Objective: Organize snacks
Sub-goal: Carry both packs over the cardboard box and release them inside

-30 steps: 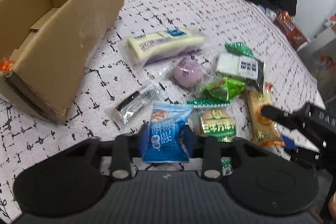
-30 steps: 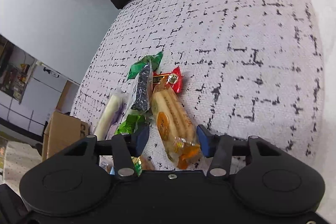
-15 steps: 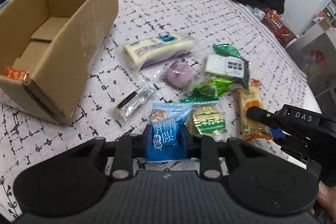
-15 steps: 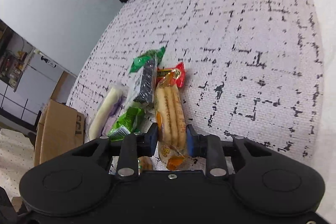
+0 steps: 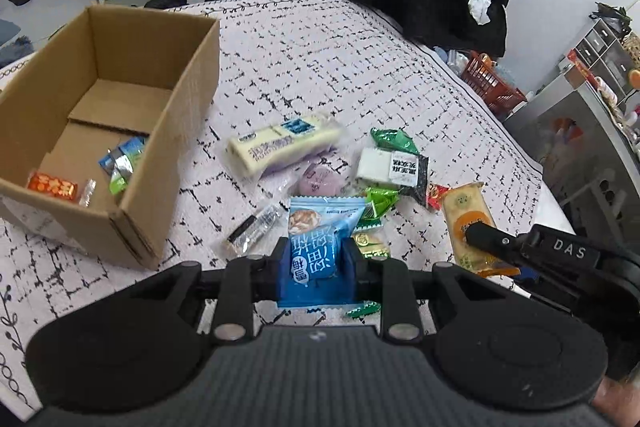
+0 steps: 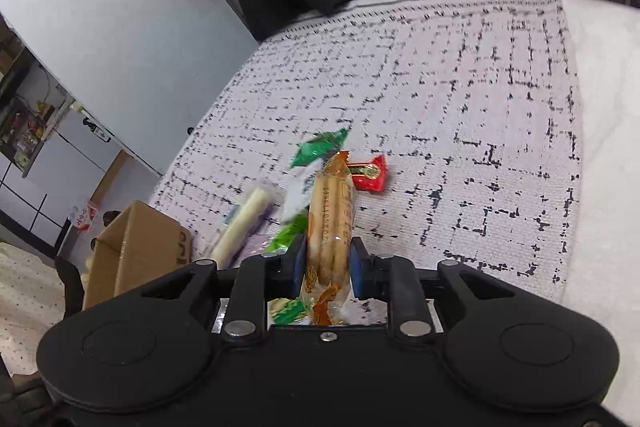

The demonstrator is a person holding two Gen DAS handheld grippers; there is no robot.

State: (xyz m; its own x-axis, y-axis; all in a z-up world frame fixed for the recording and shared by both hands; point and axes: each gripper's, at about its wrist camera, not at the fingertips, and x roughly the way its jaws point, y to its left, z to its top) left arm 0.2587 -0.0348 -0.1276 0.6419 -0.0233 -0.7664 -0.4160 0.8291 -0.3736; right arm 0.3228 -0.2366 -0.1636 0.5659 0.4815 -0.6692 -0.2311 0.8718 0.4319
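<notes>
1. Left wrist view: one brown cardboard box [image 5: 172, 131] on the patterned cloth, three small wrapped snacks inside; near wall hides part of its floor.
2. Left gripper [image 5: 315, 261] clamps one blue snack packet [image 5: 320, 247], lower edge hidden.
3. Right gripper [image 6: 325, 265] clamps one orange-wrapped biscuit pack [image 6: 330, 223], blurred.

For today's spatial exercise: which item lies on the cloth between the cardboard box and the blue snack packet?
In the left wrist view, a small clear-wrapped black bar lies between cardboard box and blue snack packet.

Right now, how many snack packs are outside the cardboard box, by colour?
Blue pack: 1
Orange pack: 1
Red pack: 1
Purple pack: 1
Pale yellow pack: 1
White-black pack: 1
Clear-black pack: 1
Green packs: 3
Total: 10
</notes>
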